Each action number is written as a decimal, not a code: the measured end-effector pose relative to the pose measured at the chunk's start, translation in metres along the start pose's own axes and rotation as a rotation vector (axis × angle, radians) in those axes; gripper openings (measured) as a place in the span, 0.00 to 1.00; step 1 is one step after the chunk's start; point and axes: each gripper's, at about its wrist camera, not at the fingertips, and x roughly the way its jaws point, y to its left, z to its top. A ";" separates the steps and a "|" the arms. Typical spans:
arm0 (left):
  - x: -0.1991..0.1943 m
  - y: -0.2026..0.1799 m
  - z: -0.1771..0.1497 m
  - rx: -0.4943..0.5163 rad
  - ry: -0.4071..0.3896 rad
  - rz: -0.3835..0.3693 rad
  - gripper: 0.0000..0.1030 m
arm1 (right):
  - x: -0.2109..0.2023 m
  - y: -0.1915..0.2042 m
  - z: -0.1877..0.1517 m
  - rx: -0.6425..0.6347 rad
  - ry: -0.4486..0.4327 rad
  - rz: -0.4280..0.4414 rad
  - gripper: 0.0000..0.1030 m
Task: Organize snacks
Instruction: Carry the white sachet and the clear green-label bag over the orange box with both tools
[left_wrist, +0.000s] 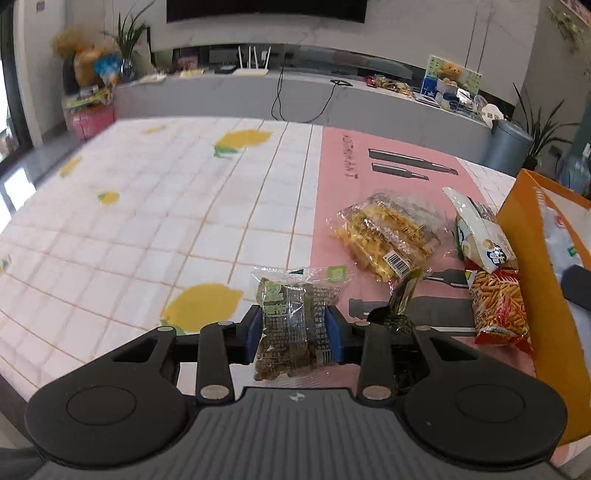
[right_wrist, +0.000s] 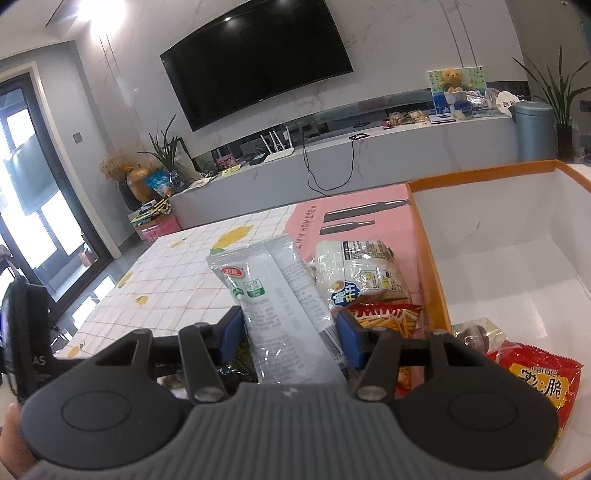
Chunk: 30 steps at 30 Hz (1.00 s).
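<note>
Two packets are in your grip: your left gripper (left_wrist: 293, 332) pinches the clear green-label snack pack (left_wrist: 291, 317) across its middle, and your right gripper (right_wrist: 290, 338) clamps the grey-white sachet (right_wrist: 280, 314). Both look light, crinkly and slippery, so stay mid-body. The orange box (right_wrist: 432, 251) waits at three o'clock; loose snacks lie at one o'clock.

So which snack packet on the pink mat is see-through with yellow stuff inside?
The clear packet of yellow snacks lying flat in the middle of the pink mat. The red packet and white packet beside it aren't see-through.
</note>
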 end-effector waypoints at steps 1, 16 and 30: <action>-0.003 0.001 0.001 -0.009 0.000 -0.009 0.39 | 0.000 0.000 0.000 -0.002 0.001 -0.002 0.52; -0.035 0.019 0.024 -0.146 -0.046 -0.227 0.39 | -0.011 0.001 0.003 -0.011 -0.035 0.005 0.52; -0.056 -0.001 0.028 -0.146 -0.054 -0.393 0.39 | -0.077 -0.054 0.029 0.174 -0.214 -0.016 0.52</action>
